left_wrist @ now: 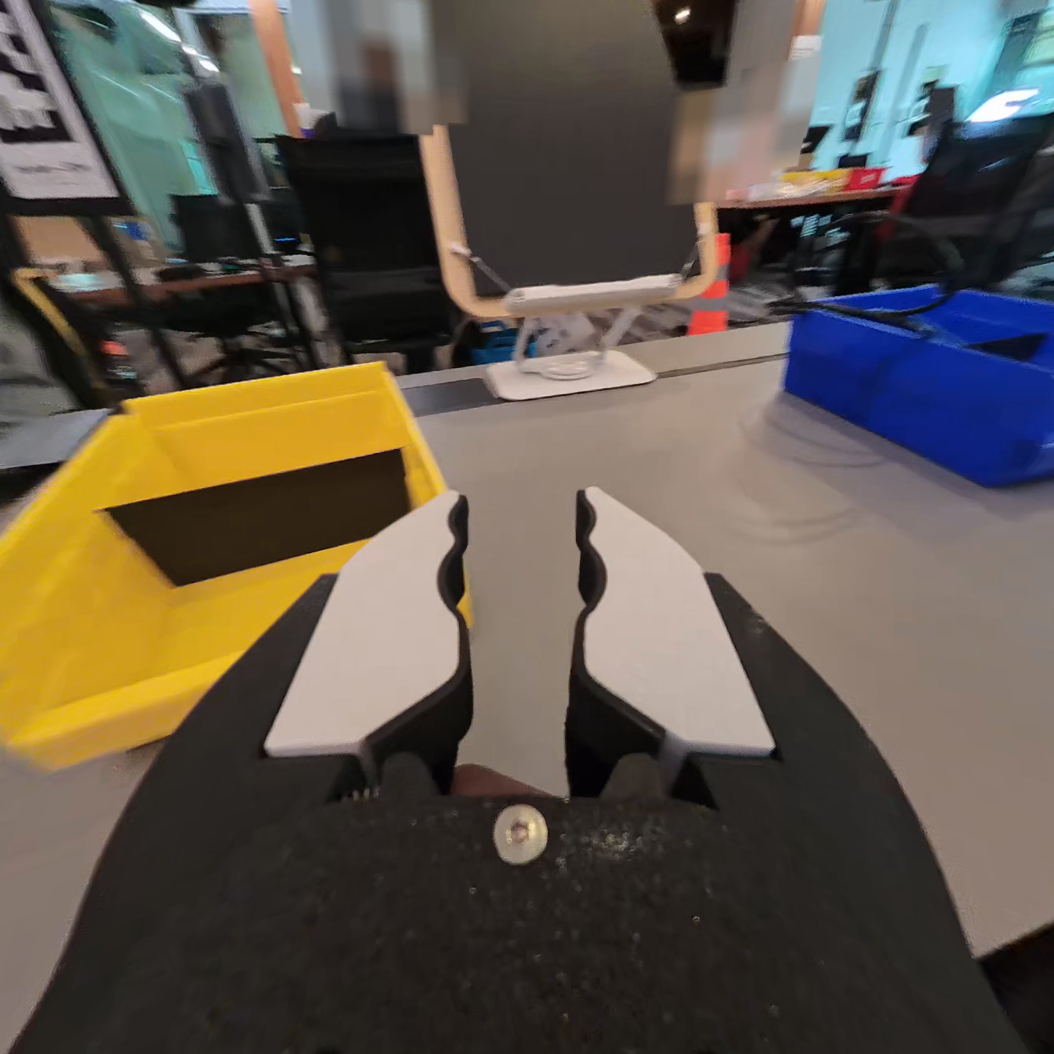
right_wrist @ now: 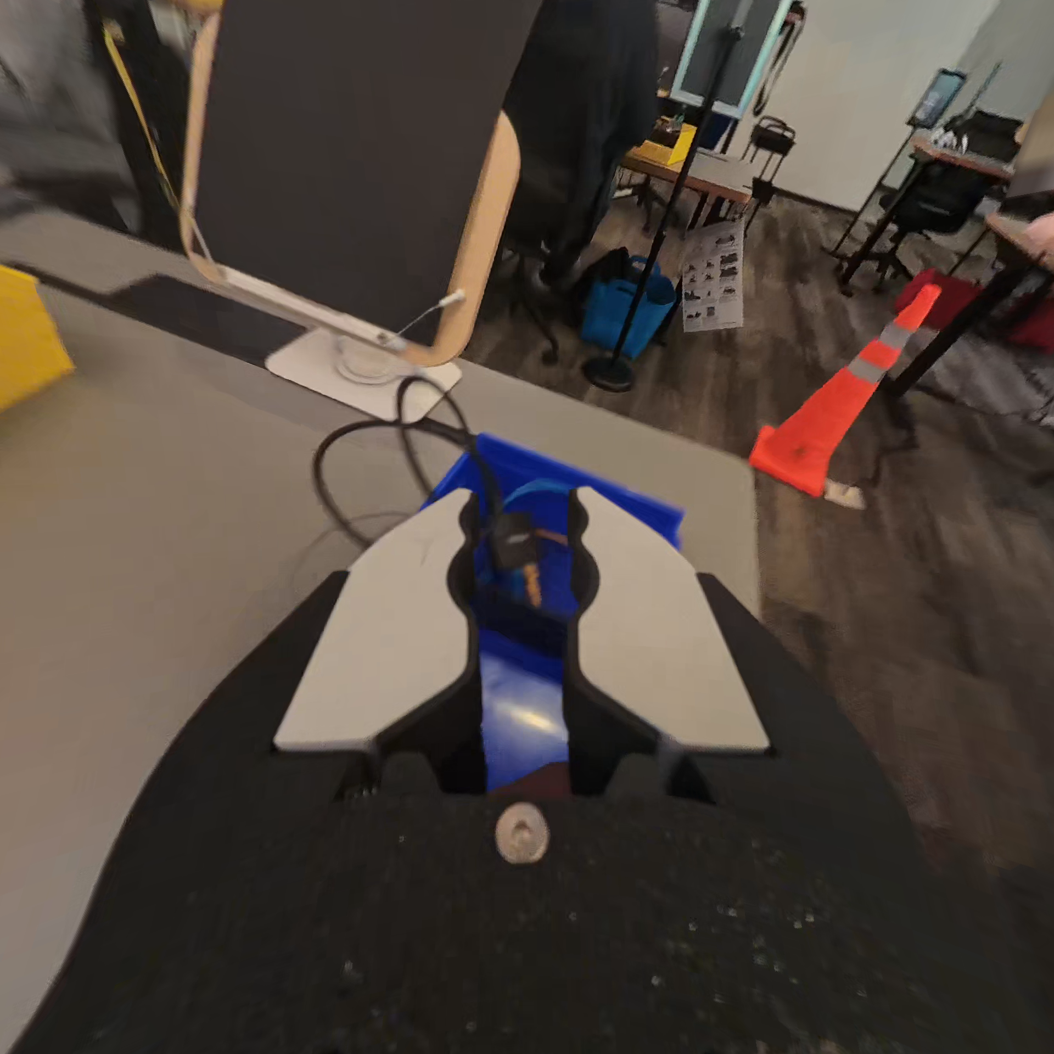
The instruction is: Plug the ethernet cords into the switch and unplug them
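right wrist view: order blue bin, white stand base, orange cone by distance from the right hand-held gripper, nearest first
1. Blue bin: directly under the open right hand-held gripper.
2. White stand base: ahead and left, on the table.
3. Orange cone: far right, on the floor past the table edge.

Table top [left_wrist: 684, 570]: smooth grey laminate, matt with a faint sheen.
Yellow bin [left_wrist: 85, 627]: moulded plastic, smooth, slightly glossy.
Blue bin [left_wrist: 912, 410]: moulded plastic, smooth; its inner floor glossy, catching a bright highlight in the right wrist view.
Left gripper [left_wrist: 522, 502]: fingers [left_wrist: 376, 644] faced with flat, matt light-grey plates over black rubbery-looking pads; body black, rough and grainy, speckled with pale dust; one shiny metal screw [left_wrist: 520, 834].
Right gripper [right_wrist: 522, 502]: same finish.
Cable [right_wrist: 353, 445]: black, smooth sheath, seemingly rubber or plastic.
Panel [right_wrist: 353, 142]: dark matt face, pale wood-look edge, white smooth base.
Traffic cone [right_wrist: 844, 393]: orange plastic with grey reflective bands.
Floor [right_wrist: 855, 627]: dark wood-grain planks.
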